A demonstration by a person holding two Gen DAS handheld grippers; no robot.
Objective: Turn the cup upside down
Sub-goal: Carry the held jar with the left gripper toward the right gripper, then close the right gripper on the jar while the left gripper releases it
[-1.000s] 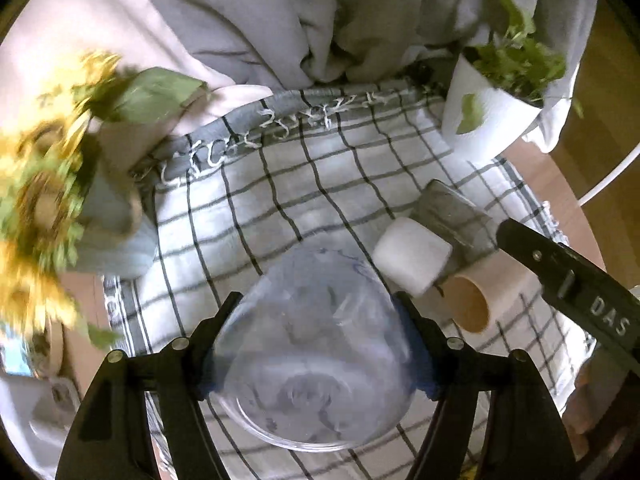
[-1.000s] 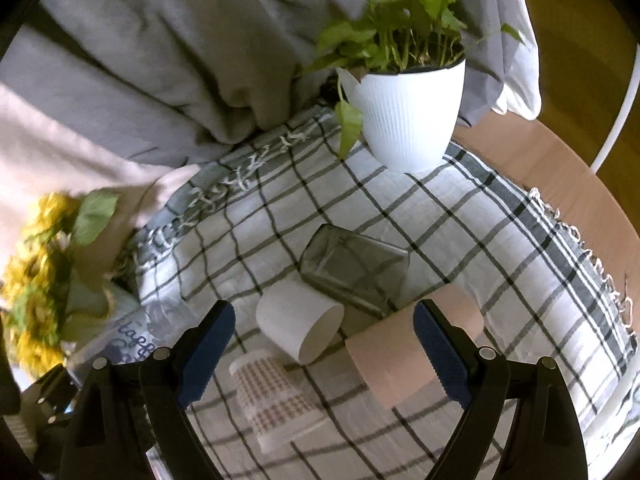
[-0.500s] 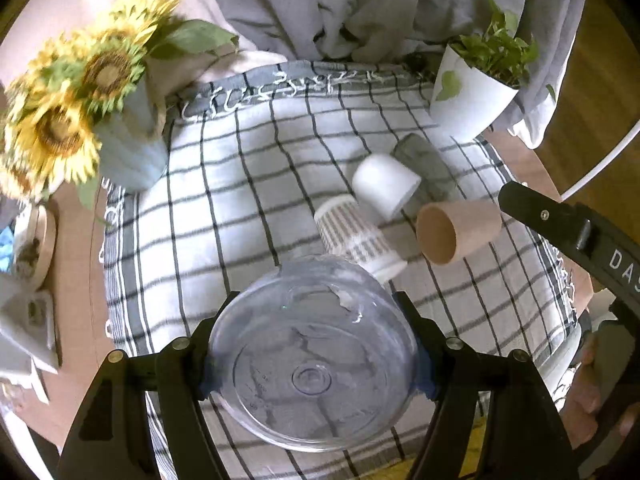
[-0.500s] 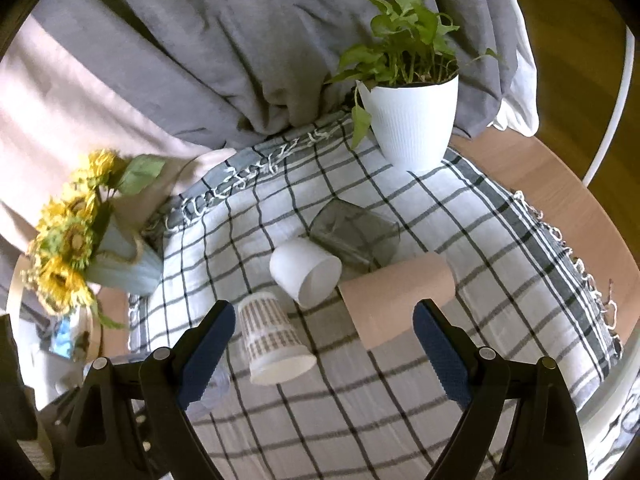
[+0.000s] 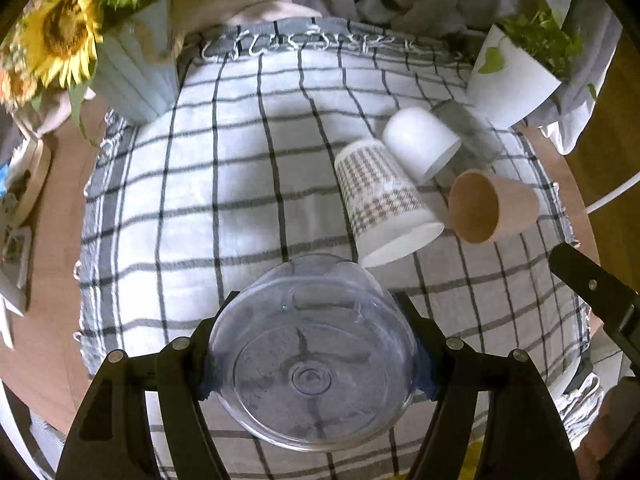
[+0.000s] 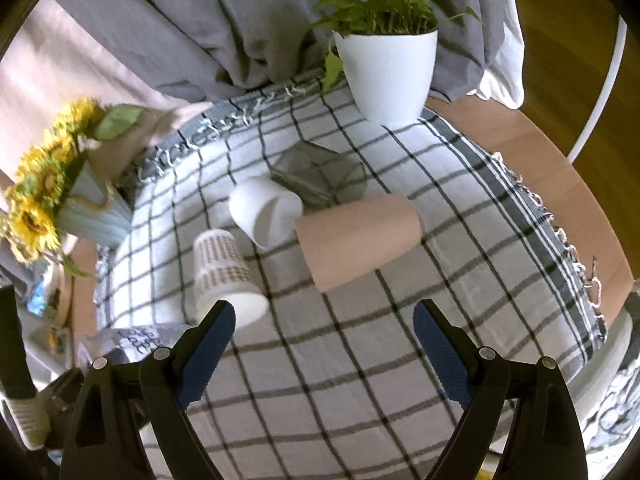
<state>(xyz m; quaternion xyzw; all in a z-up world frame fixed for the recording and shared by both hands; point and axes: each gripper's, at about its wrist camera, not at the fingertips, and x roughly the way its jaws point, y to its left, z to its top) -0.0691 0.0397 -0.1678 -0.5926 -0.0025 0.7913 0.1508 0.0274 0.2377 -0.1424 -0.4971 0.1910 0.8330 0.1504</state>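
My left gripper (image 5: pixel 314 354) pinches the clear plastic cup (image 5: pixel 312 364) by its sides, base toward the camera, above the checked cloth (image 5: pixel 224 184). It looks light, thin and slick, so I judge a gentle mid-wall squeeze is safest. My right gripper (image 6: pixel 324 340) hangs spread and empty, the patterned cup (image 6: pixel 222 268) standing rim-down just beyond it.

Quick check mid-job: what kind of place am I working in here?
Likely a home room, not a lab: a round wooden table under a checked cloth, a sunflower vase, a potted plant, and rumpled bedding behind.
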